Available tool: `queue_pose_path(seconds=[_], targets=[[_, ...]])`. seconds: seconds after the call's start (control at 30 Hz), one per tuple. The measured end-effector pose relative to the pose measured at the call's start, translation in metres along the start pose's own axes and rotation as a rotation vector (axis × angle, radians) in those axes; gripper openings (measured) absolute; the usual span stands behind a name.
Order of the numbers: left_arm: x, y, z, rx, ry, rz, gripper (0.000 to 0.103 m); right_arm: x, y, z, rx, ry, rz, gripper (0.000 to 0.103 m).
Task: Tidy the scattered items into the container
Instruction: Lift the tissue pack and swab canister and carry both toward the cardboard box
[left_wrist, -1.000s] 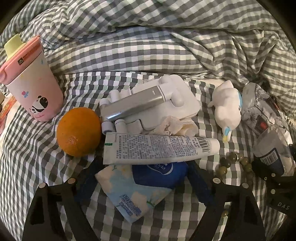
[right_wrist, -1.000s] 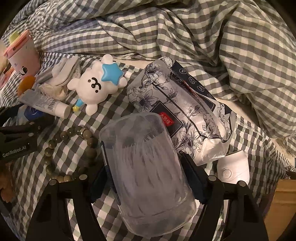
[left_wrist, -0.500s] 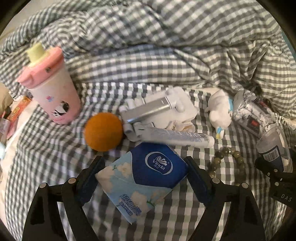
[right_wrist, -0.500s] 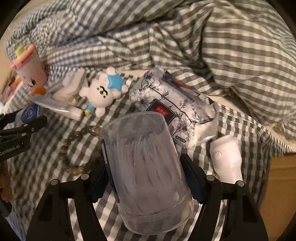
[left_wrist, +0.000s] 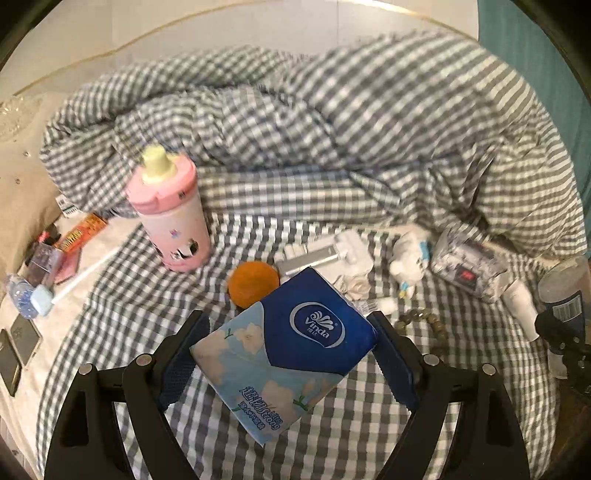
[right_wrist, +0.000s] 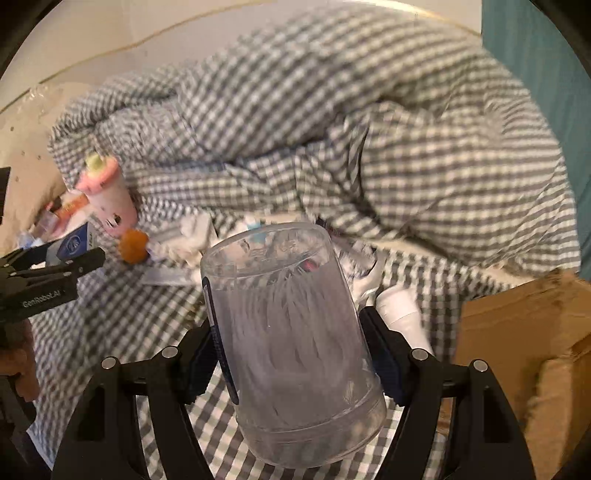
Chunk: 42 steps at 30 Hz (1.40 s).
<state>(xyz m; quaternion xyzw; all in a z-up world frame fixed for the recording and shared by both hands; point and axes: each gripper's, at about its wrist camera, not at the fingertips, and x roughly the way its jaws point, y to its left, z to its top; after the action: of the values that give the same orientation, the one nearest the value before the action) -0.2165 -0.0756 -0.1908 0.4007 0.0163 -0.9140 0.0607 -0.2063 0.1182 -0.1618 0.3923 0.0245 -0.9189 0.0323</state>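
My left gripper (left_wrist: 284, 354) is shut on a blue Vinda tissue pack (left_wrist: 291, 350) and holds it above the checked bedsheet. My right gripper (right_wrist: 291, 350) is shut on a clear plastic jar of white sticks (right_wrist: 291, 332), also lifted off the bed. On the sheet lie an orange (left_wrist: 253, 282), a pink panda cup (left_wrist: 170, 214), a white folding device (left_wrist: 328, 254), a white plush toy (left_wrist: 410, 258), a bead bracelet (left_wrist: 424, 325) and a floral packet (left_wrist: 469, 266). A cardboard box (right_wrist: 524, 339) stands at the right in the right wrist view.
A rumpled checked duvet (left_wrist: 332, 140) fills the back of the bed. Small items, a red packet (left_wrist: 79, 232) and a toothbrush (left_wrist: 62, 288), lie at the left on bare mattress. A white bottle (right_wrist: 402, 314) lies beside the jar.
Both grippers have risen and pulled back from the bed, carrying the tissue pack and the jar. The tube and other items now lie farther below; the cardboard box has come into view.
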Motion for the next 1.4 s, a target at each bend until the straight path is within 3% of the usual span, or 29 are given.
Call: queue_pose_path(seconds=[0.63,0.9,1.03,1.2,1.4], targets=[[-0.161,-0.02,0.021,-0.013,-0.268,-0.092,0.088,-0.174,-0.004,0.001,0.035,-0.292,0.01,0.071],[-0.229,-0.03,0.011,0.028,-0.395,-0.098,0.088,-0.255,-0.027,-0.011,0.071,-0.45,-0.047,0.071],[-0.252,-0.036,0.008,0.029,-0.432,-0.124,0.088,-0.294,-0.041,-0.024,0.09,-0.572,-0.115,0.071],[-0.263,-0.049,0.011,0.031,-0.445,-0.153,0.088,-0.307,-0.064,-0.035,0.125,-0.569,-0.163,0.071],[-0.266,-0.072,0.008,0.058,-0.448,-0.195,0.088,-0.303,-0.097,-0.052,0.167,-0.504,-0.245,0.071]])
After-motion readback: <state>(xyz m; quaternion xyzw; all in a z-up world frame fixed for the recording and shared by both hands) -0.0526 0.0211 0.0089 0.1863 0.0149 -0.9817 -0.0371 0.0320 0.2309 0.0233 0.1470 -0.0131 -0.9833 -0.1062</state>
